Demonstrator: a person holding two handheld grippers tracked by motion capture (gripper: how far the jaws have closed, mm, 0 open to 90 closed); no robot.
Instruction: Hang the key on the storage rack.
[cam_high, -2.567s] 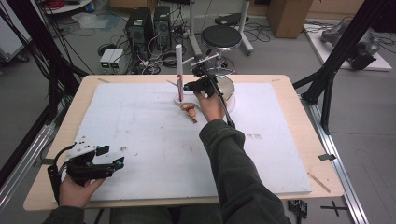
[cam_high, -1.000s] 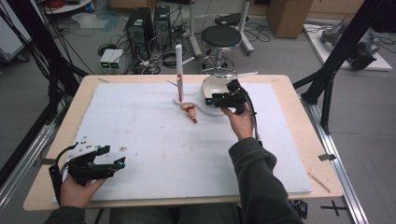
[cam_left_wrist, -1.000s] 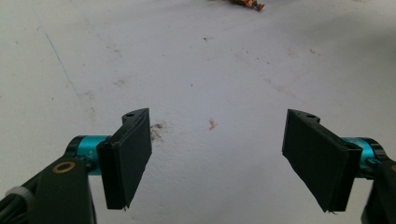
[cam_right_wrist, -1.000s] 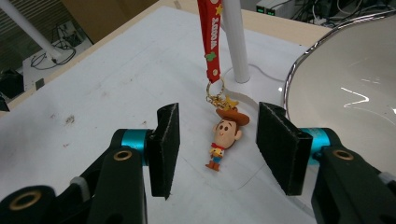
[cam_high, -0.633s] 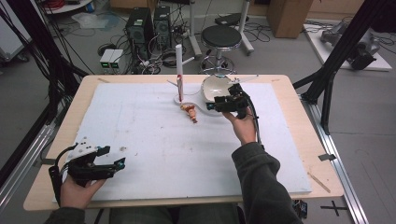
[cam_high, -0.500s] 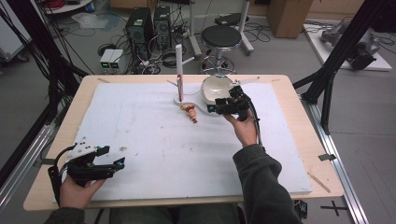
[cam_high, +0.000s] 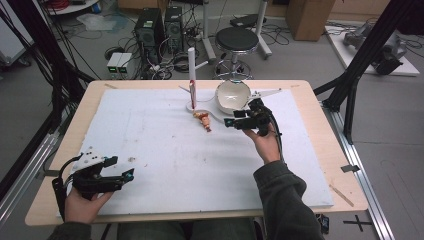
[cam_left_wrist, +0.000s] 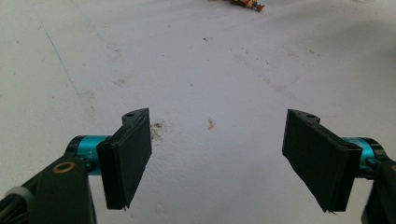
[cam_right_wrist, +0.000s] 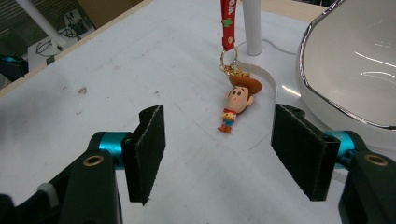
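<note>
- High view: the right gripper (cam_high: 235, 118) hangs over the far middle of the white mat (cam_high: 150, 140), its jaws apart and pointing at the cowboy keychain (cam_high: 204, 120). The keychain lies flat on the mat, just beside the gripper, with its red strap (cam_high: 192, 89) going up along the white post (cam_high: 191, 75). The white bowl (cam_high: 232, 95) stands close behind the gripper. The left gripper (cam_high: 127, 172) rests at the near left corner, well apart from all this.
- Left gripper view: its jaws stand wide apart over bare mat, with nothing between them.
- Right gripper view: the jaws have just been opening and the pads (cam_right_wrist: 149, 149) touch nothing; the keychain (cam_right_wrist: 236, 105) lies a little ahead, between their lines. The bowl rim (cam_right_wrist: 322, 100) is near the jaw on the right of this view.
- To do the step well, the person probably should move forward and down, center the small body, close gently, and stay clear of the bowl and the post.
</note>
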